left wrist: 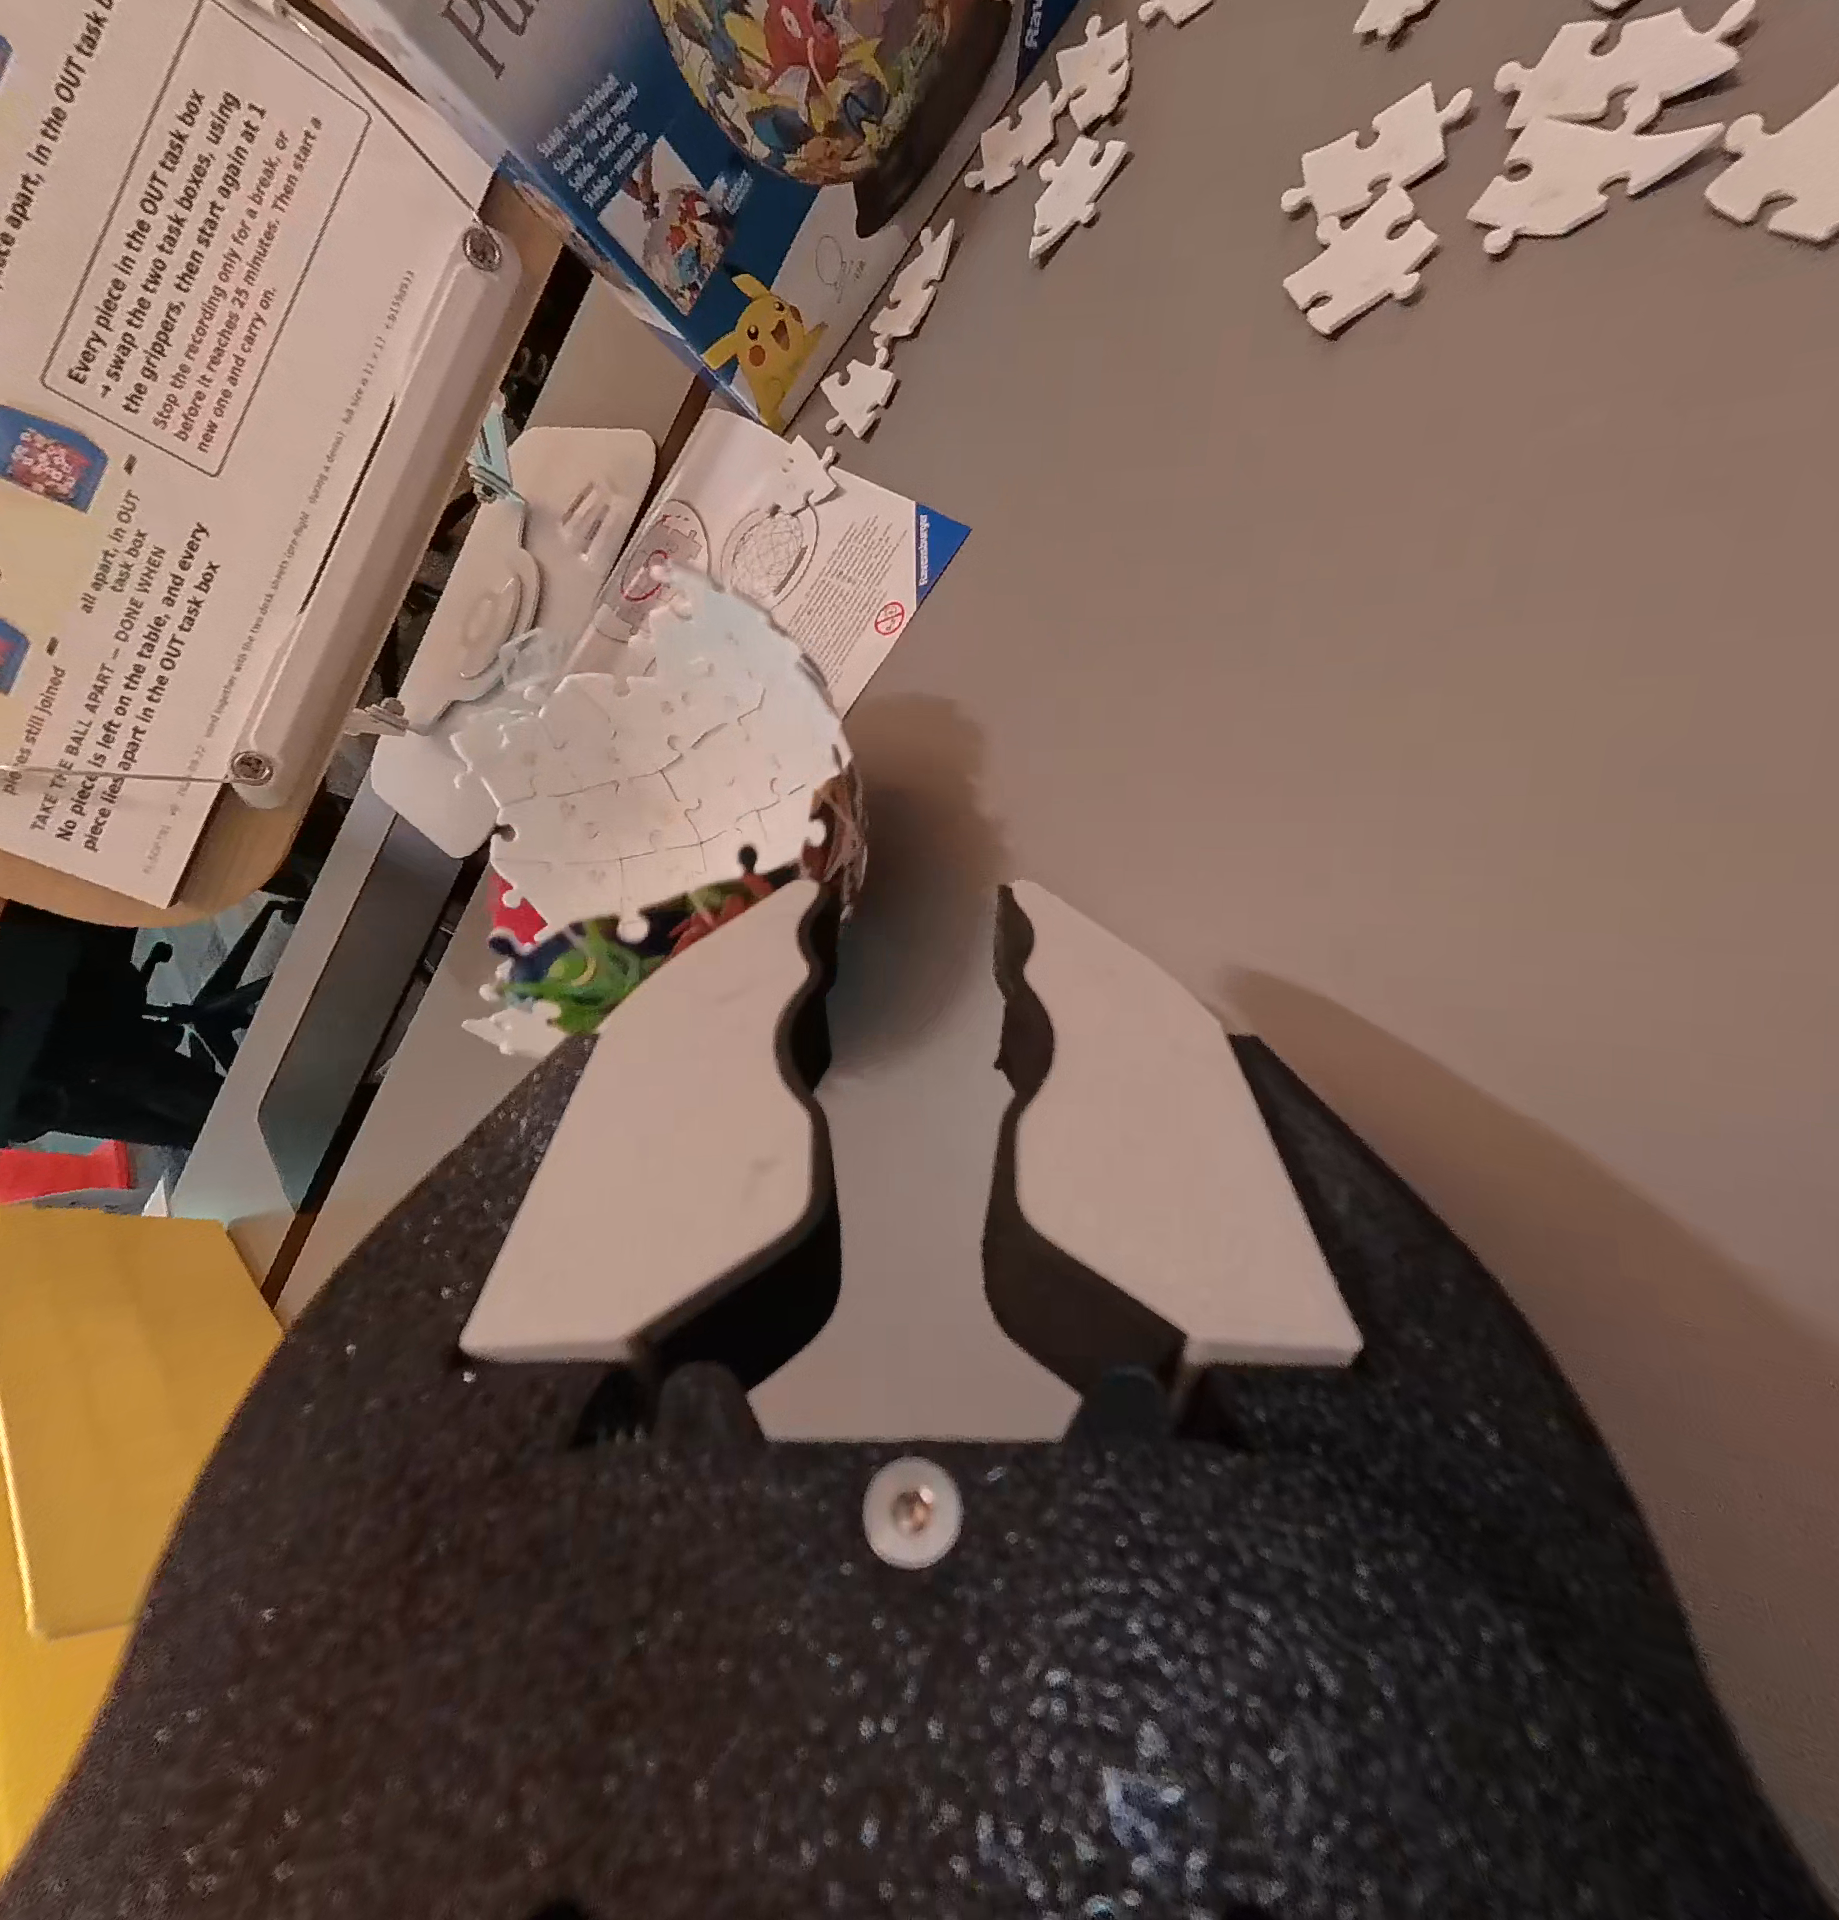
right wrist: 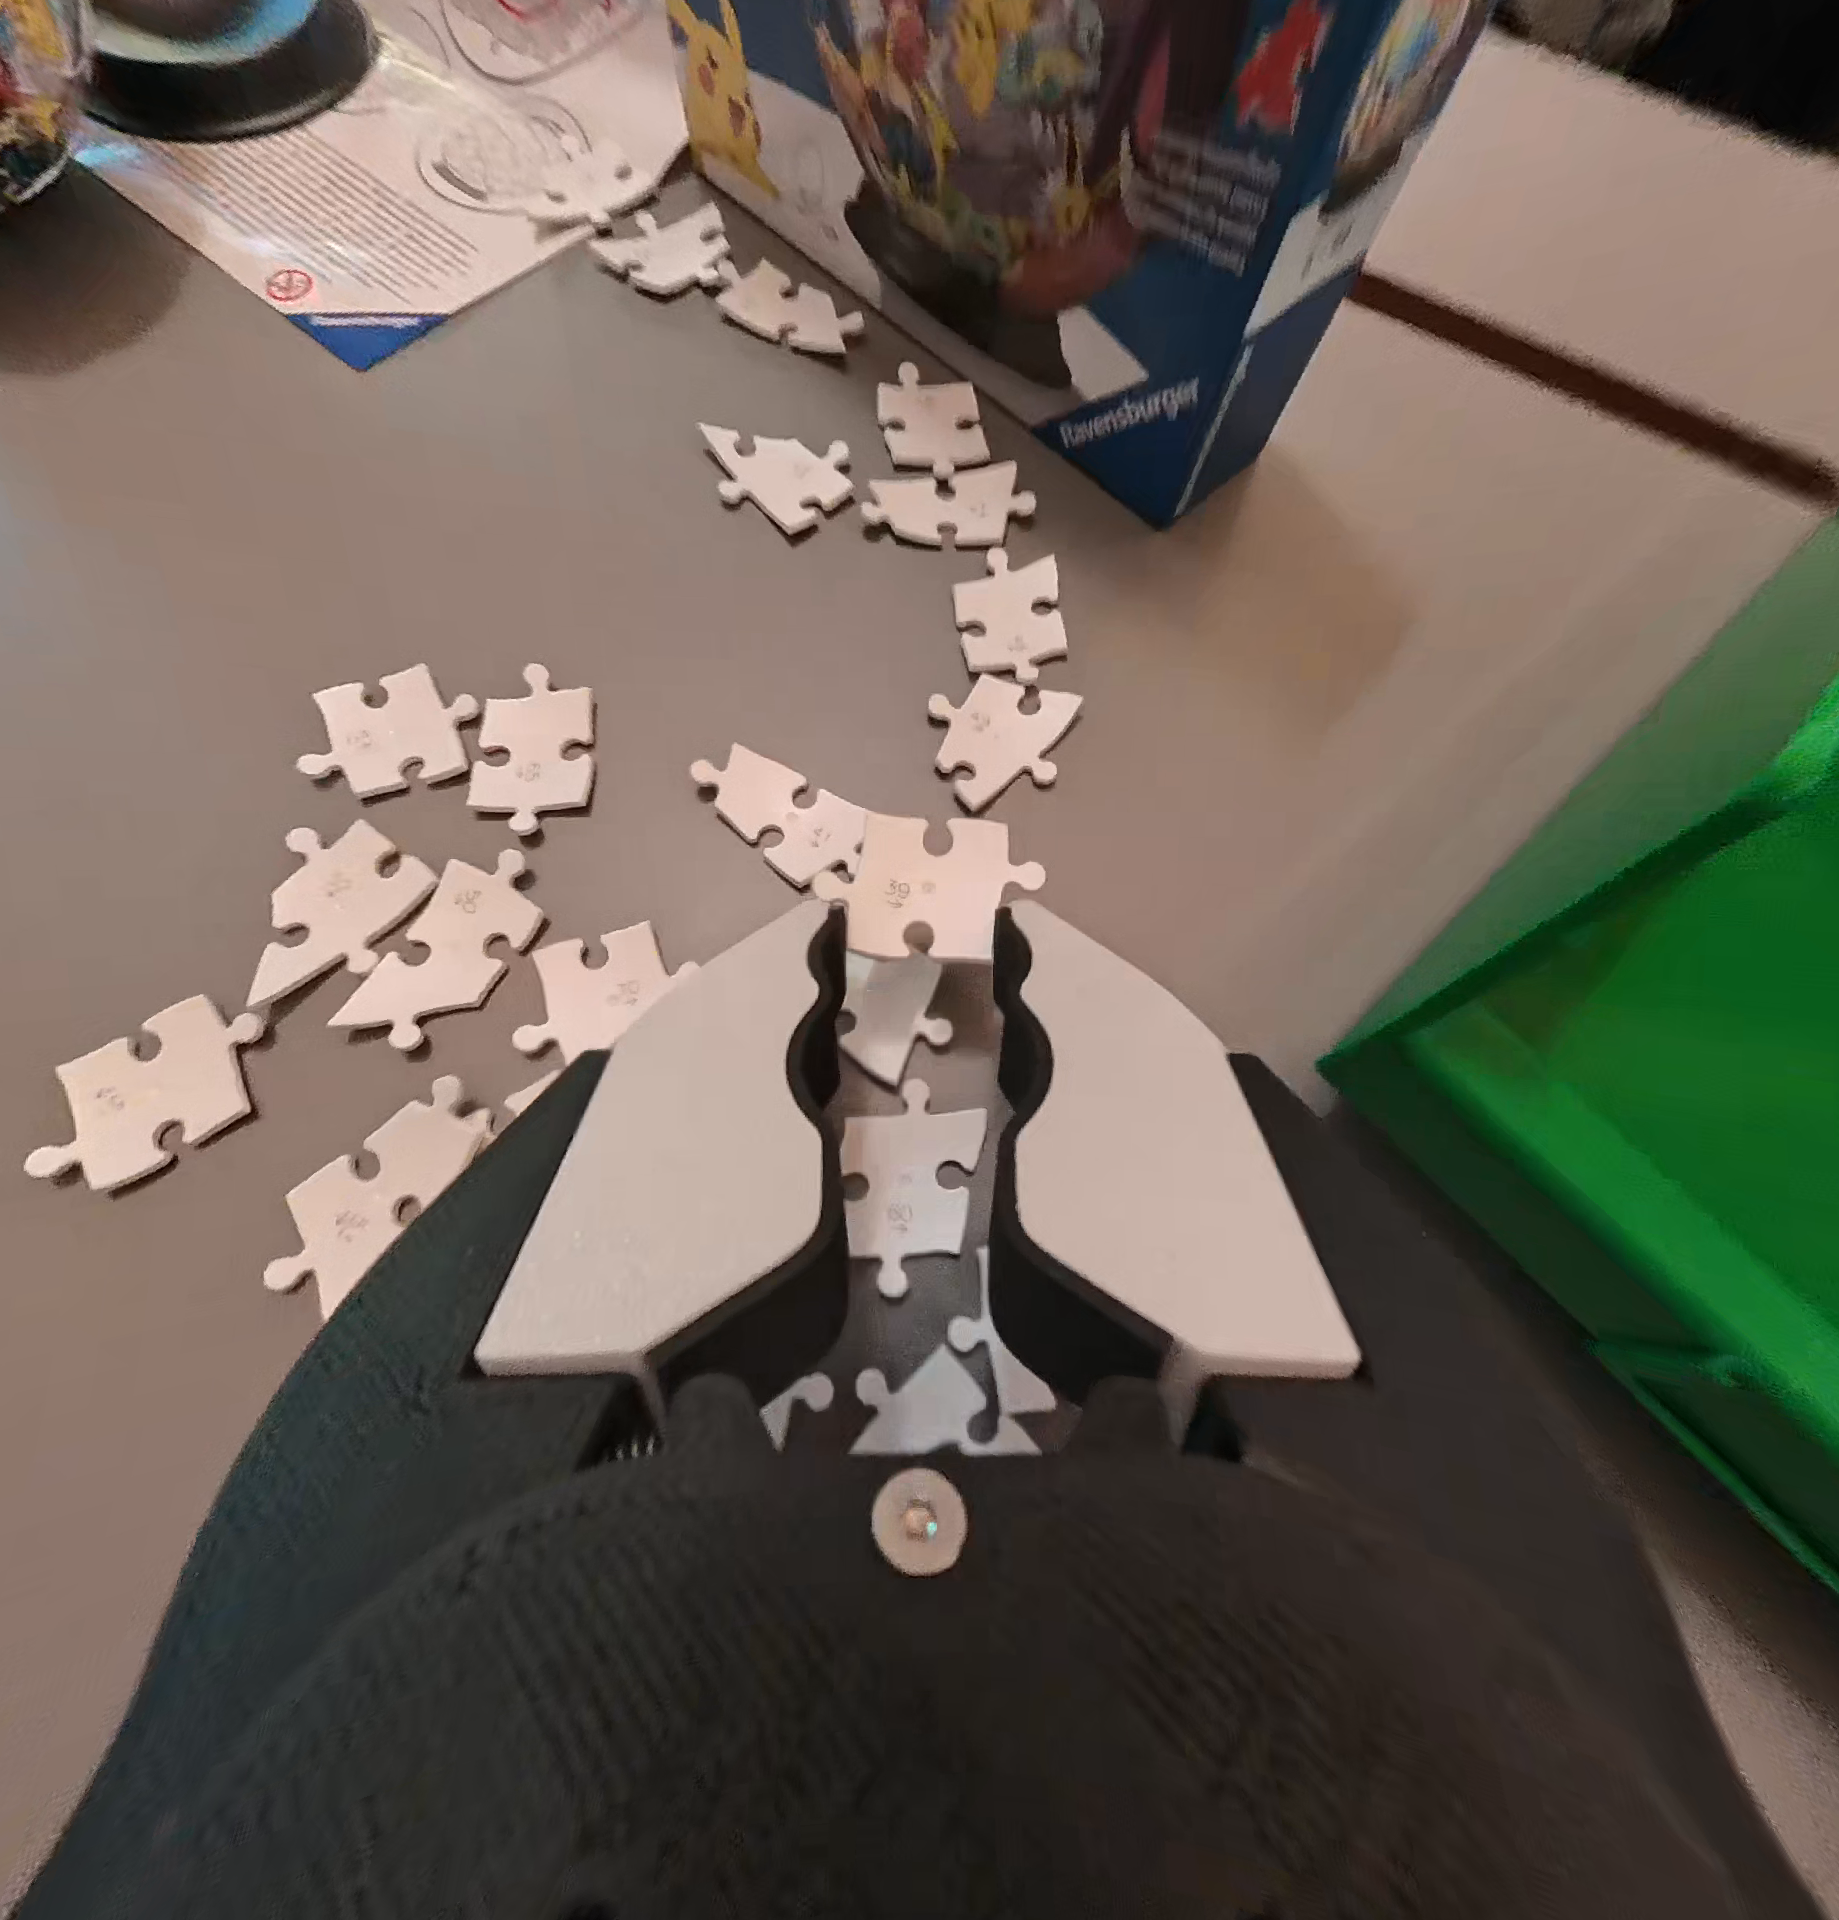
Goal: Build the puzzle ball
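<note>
The partly built puzzle ball point(left wrist: 666, 790) rests on the grey table point(left wrist: 1414, 727), white inner side up and coloured outside showing below. My left gripper point(left wrist: 910, 904) is open and empty; its left fingertip point(left wrist: 790, 925) is right beside the ball's edge. My right gripper point(right wrist: 915, 920) is shut on a white puzzle piece point(right wrist: 930, 883), held flat across its fingertips just above the table. Several loose white pieces point(right wrist: 406, 914) lie face down around and under it; they also show in the left wrist view point(left wrist: 1414, 187). The ball's edge shows at the right wrist view's top left point(right wrist: 1, 114).
The blue puzzle box point(right wrist: 1102, 208) stands at the back, with a paper leaflet point(right wrist: 375, 208) beside it. A green bin point(right wrist: 1673, 1039) is at the right. A yellow bin point(left wrist: 94, 1403) and a printed sheet on a stand point(left wrist: 167, 416) are at the left. My hands' fingertips stand some 30 centimeters from each other.
</note>
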The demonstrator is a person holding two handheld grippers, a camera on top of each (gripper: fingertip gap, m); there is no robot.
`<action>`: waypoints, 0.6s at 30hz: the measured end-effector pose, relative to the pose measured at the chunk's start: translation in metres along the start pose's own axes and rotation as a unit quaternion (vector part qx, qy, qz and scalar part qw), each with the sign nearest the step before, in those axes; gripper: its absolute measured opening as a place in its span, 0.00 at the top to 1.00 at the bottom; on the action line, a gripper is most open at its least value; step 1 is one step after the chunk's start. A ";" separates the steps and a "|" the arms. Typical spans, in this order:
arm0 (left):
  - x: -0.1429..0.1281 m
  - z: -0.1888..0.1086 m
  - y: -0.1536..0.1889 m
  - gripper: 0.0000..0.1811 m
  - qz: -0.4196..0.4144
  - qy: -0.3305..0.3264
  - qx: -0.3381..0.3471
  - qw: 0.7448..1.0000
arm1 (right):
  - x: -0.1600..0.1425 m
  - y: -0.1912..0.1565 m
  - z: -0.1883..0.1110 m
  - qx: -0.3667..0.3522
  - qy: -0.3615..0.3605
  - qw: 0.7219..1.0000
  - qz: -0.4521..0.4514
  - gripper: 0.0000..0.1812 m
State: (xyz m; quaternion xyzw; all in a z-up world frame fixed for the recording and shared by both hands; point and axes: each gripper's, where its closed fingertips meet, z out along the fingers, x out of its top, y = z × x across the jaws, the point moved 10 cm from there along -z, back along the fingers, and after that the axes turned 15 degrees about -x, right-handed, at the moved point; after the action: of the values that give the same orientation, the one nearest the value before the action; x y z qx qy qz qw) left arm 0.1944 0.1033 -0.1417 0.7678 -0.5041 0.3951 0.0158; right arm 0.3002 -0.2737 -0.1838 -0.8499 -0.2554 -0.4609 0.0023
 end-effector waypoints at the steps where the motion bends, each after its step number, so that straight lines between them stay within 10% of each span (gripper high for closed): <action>1: 0.001 -0.001 0.001 0.85 -0.001 0.005 -0.002 1.000 | 0.003 -0.002 -0.007 -0.007 0.016 1.000 -0.022 0.85; 7: 0.007 -0.002 0.007 0.83 -0.032 0.052 -0.057 0.996 | 0.034 -0.097 -0.053 0.124 0.187 0.949 -0.222 0.85; 18: -0.039 -0.005 0.010 0.85 -0.109 0.012 -0.102 0.989 | 0.051 -0.246 -0.017 0.340 0.150 0.834 -0.408 0.85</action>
State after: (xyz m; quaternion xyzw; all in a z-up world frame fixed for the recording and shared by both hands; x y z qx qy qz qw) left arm 0.1768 0.1303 -0.1663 0.8076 -0.4551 0.3468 0.1431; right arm 0.2023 -0.0414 -0.1908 -0.5348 -0.7159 -0.4260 0.1410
